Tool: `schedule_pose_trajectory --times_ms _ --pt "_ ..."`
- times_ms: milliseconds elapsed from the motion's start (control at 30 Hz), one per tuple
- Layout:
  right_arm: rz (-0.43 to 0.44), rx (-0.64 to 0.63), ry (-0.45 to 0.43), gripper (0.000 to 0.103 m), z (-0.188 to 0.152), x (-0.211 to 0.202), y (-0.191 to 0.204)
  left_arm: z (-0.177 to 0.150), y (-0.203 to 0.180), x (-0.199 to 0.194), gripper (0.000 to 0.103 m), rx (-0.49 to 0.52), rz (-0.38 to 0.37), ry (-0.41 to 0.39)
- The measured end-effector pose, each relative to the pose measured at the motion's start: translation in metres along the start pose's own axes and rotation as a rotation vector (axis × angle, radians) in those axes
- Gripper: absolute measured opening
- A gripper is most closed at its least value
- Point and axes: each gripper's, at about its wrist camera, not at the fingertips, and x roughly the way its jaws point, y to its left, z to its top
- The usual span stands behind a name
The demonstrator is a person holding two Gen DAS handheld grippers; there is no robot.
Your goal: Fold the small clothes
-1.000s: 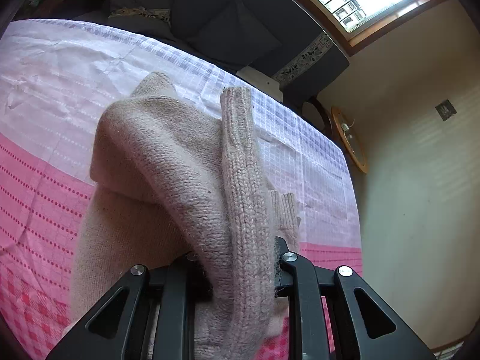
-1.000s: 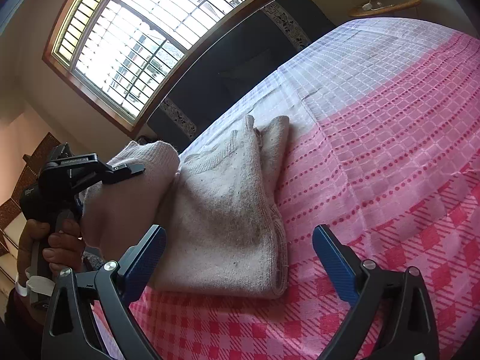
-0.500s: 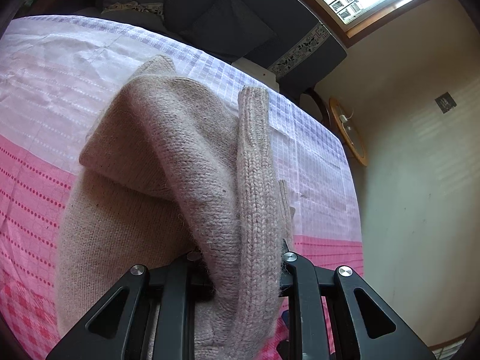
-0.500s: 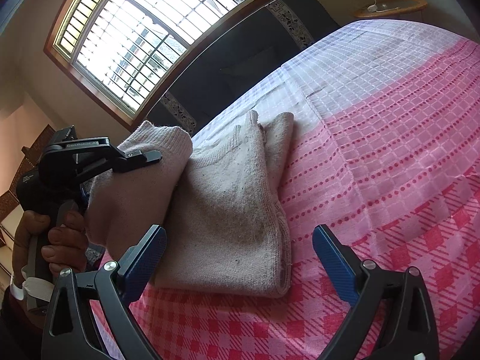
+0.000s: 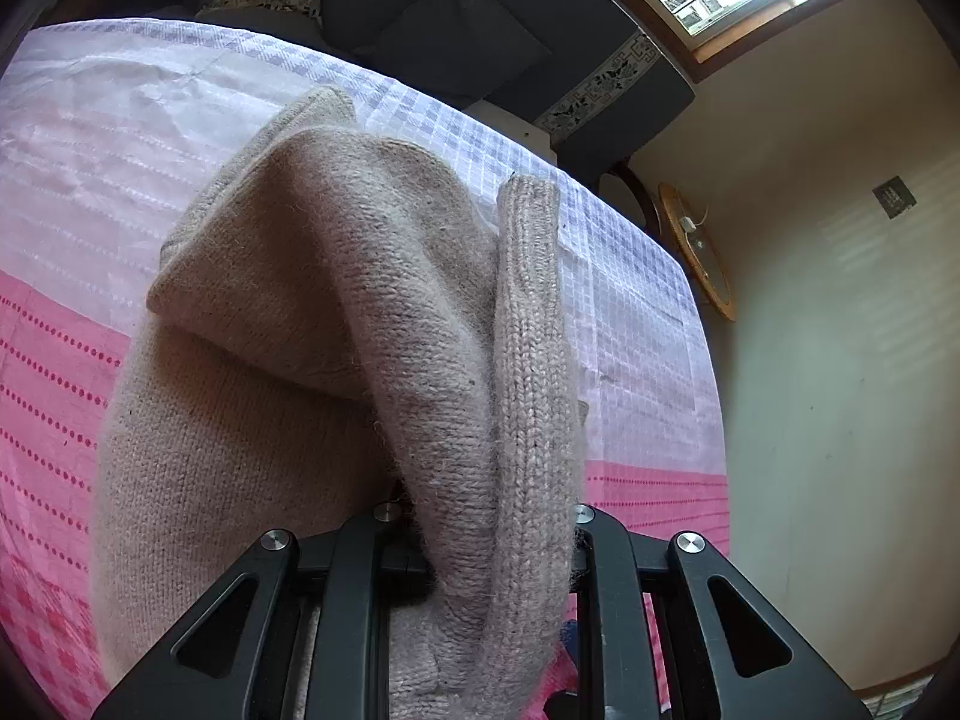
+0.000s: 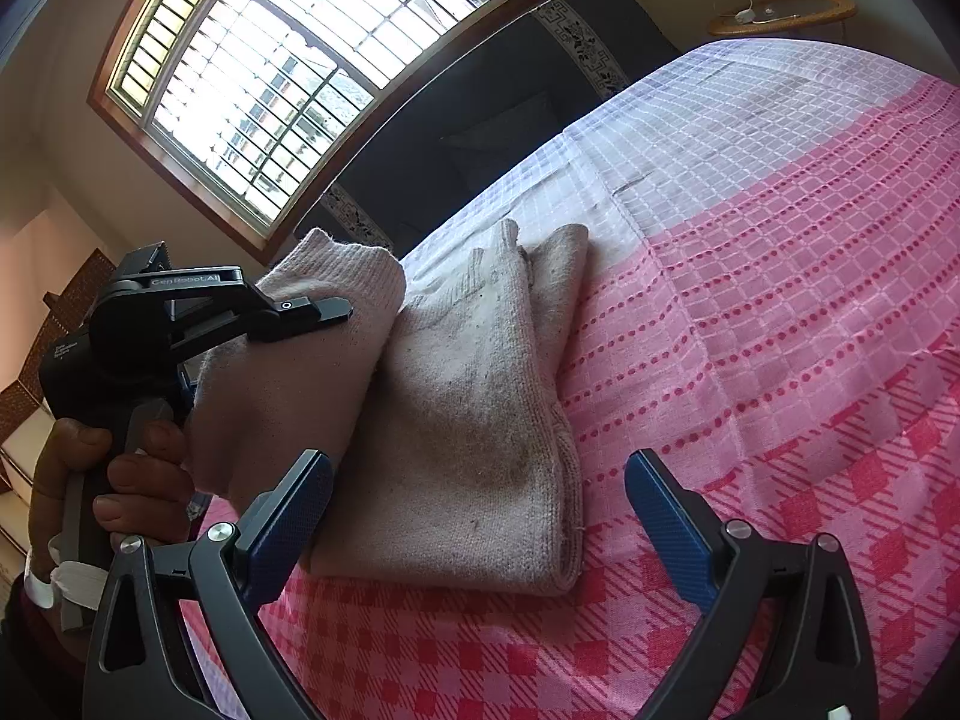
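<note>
A beige knitted sweater [image 6: 480, 420] lay on a bed covered with a pink and white checked bedspread [image 6: 780, 300], its main body folded into a flat oblong pointing toward the far, white end of the cover. The left gripper [image 5: 486, 546] was clenched on a bunched part of the sweater, including a ribbed edge [image 5: 531, 330], and held that part raised above the folded body, draping down onto it. In the right wrist view this gripper appeared at the left as a black device, with a person's hand [image 6: 108, 480] wrapped around its handle and the lifted knit hanging beside it. The right gripper [image 6: 477, 516] stood released, its two blue-padded fingers [image 6: 666, 516] spread wide with nothing between them, hovering at the near end of the folded sweater without touching it. Beyond the bed stood a dark sofa [image 6: 480, 138] with patterned trim under a large window [image 6: 300, 78] with a wooden frame and many small panes. At the far right, by a pale wall, sat a round wooden table [image 5: 699, 252] with a small white object on it.
</note>
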Motion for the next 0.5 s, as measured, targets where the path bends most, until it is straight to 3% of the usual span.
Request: schedule_pose_trajectory --times_ms 200,333,400,500 --pt "0.0 0.001 0.0 0.098 0.0 0.0 0.0 0.001 -0.005 0.007 0.021 0.025 0.002 0.012" --pt "0.003 0.001 0.003 0.098 -0.001 0.0 0.0 0.003 -0.013 0.01 0.034 0.066 -0.035 0.041" --pt "0.004 0.002 0.003 0.098 -0.001 0.0 0.0 0.003 -0.019 0.008 0.041 0.095 -0.097 0.062" --pt "0.002 0.003 0.001 0.098 -0.001 0.0 0.0 0.003 -0.026 0.001 0.042 0.092 -0.305 0.12"
